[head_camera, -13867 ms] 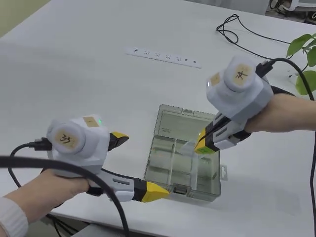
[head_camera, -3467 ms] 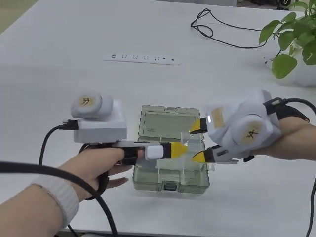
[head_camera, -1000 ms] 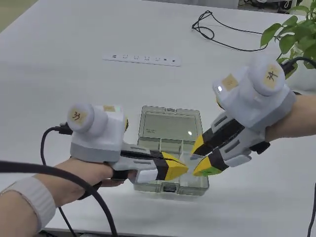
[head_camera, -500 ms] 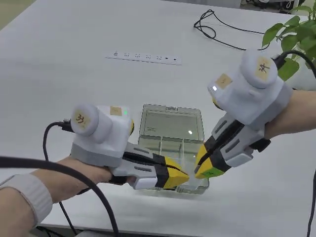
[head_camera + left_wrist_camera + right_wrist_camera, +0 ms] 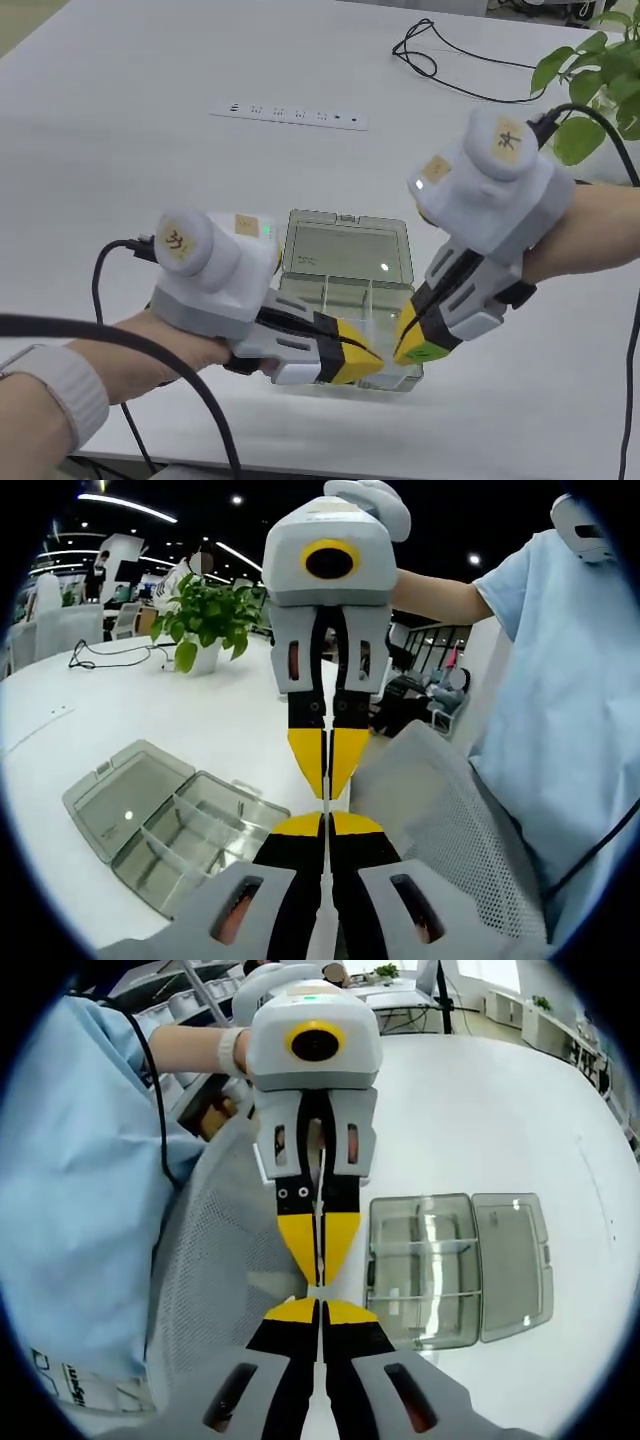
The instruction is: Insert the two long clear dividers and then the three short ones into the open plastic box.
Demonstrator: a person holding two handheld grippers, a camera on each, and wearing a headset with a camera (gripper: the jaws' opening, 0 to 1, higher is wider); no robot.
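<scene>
Yellow-tipped fingers of left gripper (image 5: 370, 359) and right gripper (image 5: 405, 350) pressed closed, tip-to-tip over clear box (image 5: 345, 257) front.

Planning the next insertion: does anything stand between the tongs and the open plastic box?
Nothing visible does. The left tongs and right tongs sit tip to tip by the front edge of the open plastic box; its lid lies folded back.
</scene>
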